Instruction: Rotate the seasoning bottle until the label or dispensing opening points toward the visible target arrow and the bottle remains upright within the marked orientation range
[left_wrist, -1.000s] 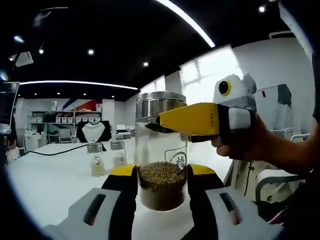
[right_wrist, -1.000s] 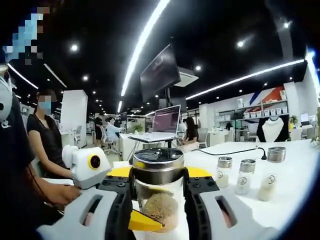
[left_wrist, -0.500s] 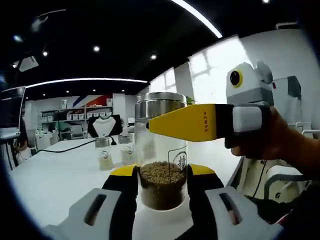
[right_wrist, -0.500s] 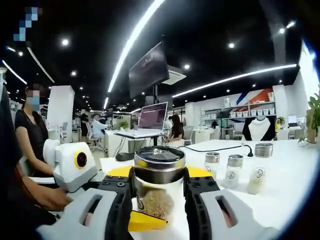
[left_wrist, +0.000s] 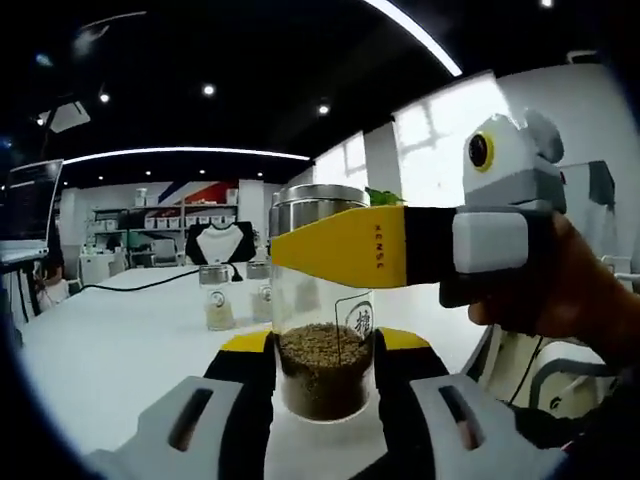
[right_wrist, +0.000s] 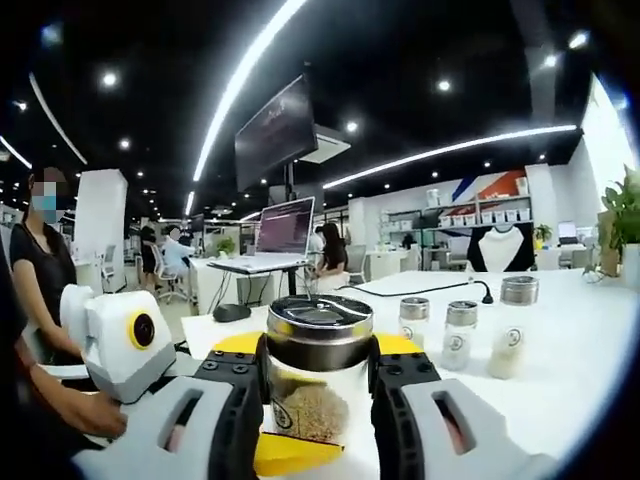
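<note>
We saw the bottle (left_wrist: 323, 300) standing upright on the white table (left_wrist: 120, 350). Our left gripper (left_wrist: 324, 368) squeezed its glass bottom from both sides. Our right gripper (right_wrist: 318, 372) squeezed it near the shiny lid (right_wrist: 319, 322). Brown seeds sat in the bottom. Three small jars (right_wrist: 460, 336) stood farther back on the table.
</note>
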